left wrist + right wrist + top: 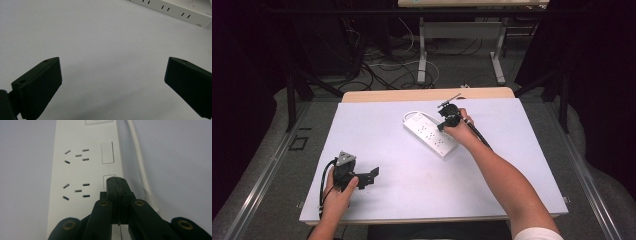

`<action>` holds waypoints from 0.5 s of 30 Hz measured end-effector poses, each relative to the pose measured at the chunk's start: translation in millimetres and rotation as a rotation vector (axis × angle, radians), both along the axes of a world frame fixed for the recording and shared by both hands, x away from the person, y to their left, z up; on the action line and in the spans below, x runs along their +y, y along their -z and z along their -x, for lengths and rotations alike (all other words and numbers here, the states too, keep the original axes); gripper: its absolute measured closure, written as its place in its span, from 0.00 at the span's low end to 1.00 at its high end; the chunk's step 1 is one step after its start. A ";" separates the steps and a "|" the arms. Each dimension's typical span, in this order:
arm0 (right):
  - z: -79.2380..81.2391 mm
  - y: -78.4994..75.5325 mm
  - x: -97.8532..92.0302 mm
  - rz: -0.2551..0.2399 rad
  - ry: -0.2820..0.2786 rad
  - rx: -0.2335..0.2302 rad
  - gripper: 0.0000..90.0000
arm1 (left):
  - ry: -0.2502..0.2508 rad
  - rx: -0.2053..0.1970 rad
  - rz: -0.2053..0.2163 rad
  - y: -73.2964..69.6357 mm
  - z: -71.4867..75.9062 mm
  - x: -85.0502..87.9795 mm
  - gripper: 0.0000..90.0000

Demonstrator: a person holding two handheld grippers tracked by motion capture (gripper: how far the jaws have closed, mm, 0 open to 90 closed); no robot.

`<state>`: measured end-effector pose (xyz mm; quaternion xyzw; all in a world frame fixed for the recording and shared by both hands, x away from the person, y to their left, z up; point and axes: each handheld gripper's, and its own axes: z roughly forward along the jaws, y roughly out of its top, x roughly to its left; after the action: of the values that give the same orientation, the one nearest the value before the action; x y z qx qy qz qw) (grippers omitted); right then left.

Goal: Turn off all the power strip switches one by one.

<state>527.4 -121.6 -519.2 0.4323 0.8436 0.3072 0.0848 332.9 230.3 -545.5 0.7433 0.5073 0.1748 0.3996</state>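
power strip (pixel 82 170) | no legible writing | right hand-held gripper (pixel 117 182) closed on switch

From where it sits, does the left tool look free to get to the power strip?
Probably yes: the left tool is open, and bare table lies between it and the power strip.

Open tabletop (pixel 382 145) beside power strip (pixel 428 134)

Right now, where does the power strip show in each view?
High view: power strip lies mid-table, slanted, under the right gripper.
Left gripper view: its end sits in the top right corner.
Right gripper view: it runs up the centre.
Shared landmark: its dark socket slots.
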 end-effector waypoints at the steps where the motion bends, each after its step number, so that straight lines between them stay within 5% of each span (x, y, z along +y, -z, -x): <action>1: 0.0 0.0 0.0 0.000 0.000 0.000 1.00 | 0.000 0.000 0.000 0.0 0.0 0.0 0.01; 15: 1.2 1.3 -2.5 0.007 0.003 0.027 1.00 | -0.001 0.002 0.001 -0.4 0.5 -0.8 0.01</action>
<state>526.2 -124.1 -520.5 0.4374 0.8451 0.2981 0.0755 332.4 229.5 -545.1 0.7429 0.5081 0.1741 0.3994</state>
